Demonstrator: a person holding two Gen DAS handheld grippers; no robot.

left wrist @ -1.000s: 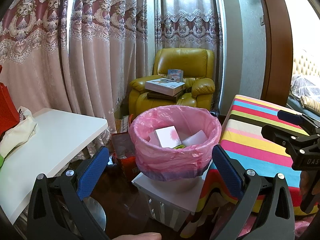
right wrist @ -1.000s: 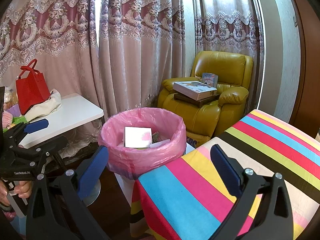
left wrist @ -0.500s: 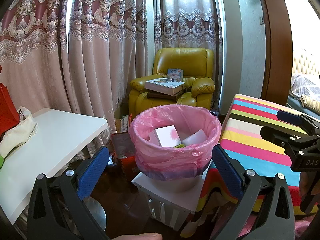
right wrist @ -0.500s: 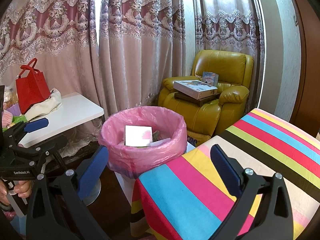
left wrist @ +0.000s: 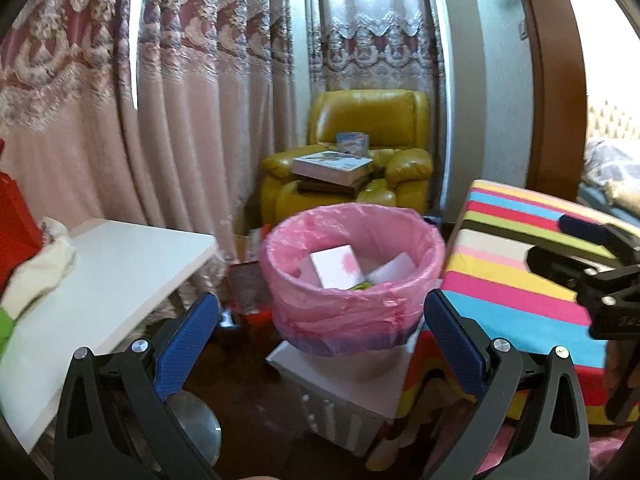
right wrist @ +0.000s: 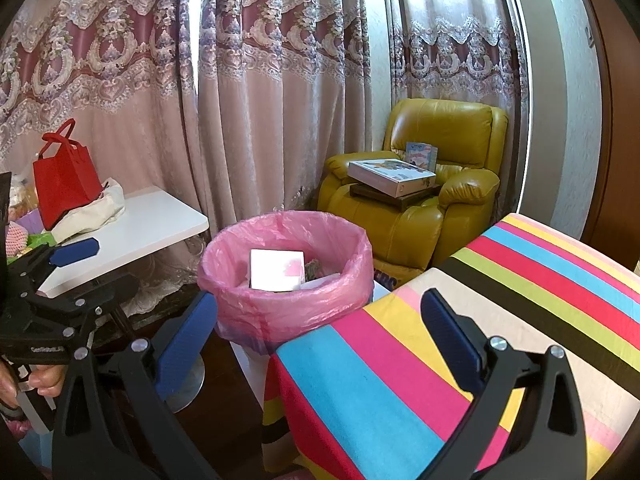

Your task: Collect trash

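Left view motion-blurred. Red bag point(left wrist: 16, 216) cut by left edge there. Bin point(right wrist: 288, 280) contents below white box point(right wrist: 276, 270) hidden. Right gripper point(left wrist: 600, 276) cut by frame edge in left view.

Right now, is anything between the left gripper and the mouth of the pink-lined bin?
Nothing visible. The left gripper is open and empty, and the pink-lined bin sits straight ahead between its fingers, mouth uncovered. A white box already lies inside. The striped tablecloth is off to the right, the white table to the left.
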